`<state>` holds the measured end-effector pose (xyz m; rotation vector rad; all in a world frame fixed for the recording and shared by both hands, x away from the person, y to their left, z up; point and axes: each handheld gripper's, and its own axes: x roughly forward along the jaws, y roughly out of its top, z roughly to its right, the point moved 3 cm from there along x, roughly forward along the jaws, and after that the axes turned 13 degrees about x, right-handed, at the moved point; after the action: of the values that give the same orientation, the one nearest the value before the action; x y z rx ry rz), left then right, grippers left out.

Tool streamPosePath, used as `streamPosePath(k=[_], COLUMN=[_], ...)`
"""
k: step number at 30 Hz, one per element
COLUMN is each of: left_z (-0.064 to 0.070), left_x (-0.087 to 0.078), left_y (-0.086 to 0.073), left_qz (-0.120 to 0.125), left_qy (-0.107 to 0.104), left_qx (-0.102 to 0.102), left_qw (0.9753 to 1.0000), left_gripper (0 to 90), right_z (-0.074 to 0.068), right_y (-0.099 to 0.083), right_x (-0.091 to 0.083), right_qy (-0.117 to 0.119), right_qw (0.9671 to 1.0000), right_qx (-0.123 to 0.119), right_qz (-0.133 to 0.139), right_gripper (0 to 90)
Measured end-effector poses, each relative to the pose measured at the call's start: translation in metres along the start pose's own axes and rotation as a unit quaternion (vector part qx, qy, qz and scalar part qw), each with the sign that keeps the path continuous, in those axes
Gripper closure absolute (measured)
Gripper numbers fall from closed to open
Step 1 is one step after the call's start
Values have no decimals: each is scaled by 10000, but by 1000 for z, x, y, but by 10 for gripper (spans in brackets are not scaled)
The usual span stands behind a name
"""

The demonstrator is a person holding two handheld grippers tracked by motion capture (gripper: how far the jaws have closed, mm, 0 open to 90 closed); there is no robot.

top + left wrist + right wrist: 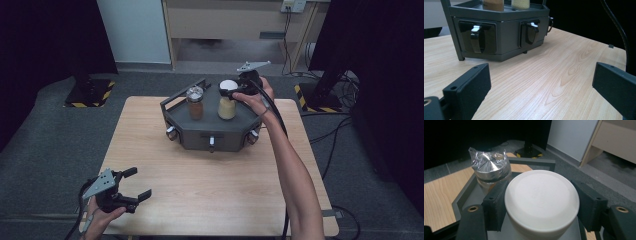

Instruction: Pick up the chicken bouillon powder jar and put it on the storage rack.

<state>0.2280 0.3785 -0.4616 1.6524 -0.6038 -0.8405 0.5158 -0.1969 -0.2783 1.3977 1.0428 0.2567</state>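
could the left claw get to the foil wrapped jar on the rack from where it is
Probably yes. The left claw is open near the table's front edge, with bare wood between it and the rack. The foil-wrapped jar stands apart from the right claw.

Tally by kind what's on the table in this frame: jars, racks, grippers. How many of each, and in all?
Jars: 2, one with a white lid, one with a silver lid
Rack: 1, the grey stand that holds both jars
Grippers: 2, the right gripper closed around the white lid, the left gripper open over the near table edge
Total: 5
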Motion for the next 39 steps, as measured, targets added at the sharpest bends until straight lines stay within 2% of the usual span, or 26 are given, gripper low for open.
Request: streamPosePath(k=[4,6,9,12,18,23,28,30,35,39], left_z=[0,0,1,0,1,1,1,1,1,1], left_x=[0,0,0,0,1,2,2,2,2,3], left_y=[0,1,1,1,2,2,2,2,2,3], left_qz=[-10,-19,-6,-14,-27,-26,-30,-29,-29,-54], left_qy=[-6,-7,-3,-12,-41,-47,-61,-63,-71,-75], left_qx=[6,15,13,12,39,55,64,56,57,65], left_qw=[10000,10000,10000,10000,10000,10000,10000,10000,10000,9999], left_gripper=[11,12,12,12,12,12,12,12,12,12], right_z=[-2,-5,-11,-17,-21,-21,-24,-25,-34,-42], right_y=[-1,-2,-3,-3,2,7,8,5,-6,-17], right_x=[-1,-1,-4,-10,-34,-56,-70,-74,-88,-103], right_qy=[-38,-76,-184,-227,-115,94,139,237,353,485], right_qw=[10000,9998,9992,9988,9971,9947,9942,9942,9938,9920], right_qx=[-40,-183,-227,-246,-175,-65,-91,-80,-333,-521], right_qz=[7,99,277,369,738,1017,1065,1049,996,1040], right_gripper=[337,274,154,94,67,73,66,66,68,64])
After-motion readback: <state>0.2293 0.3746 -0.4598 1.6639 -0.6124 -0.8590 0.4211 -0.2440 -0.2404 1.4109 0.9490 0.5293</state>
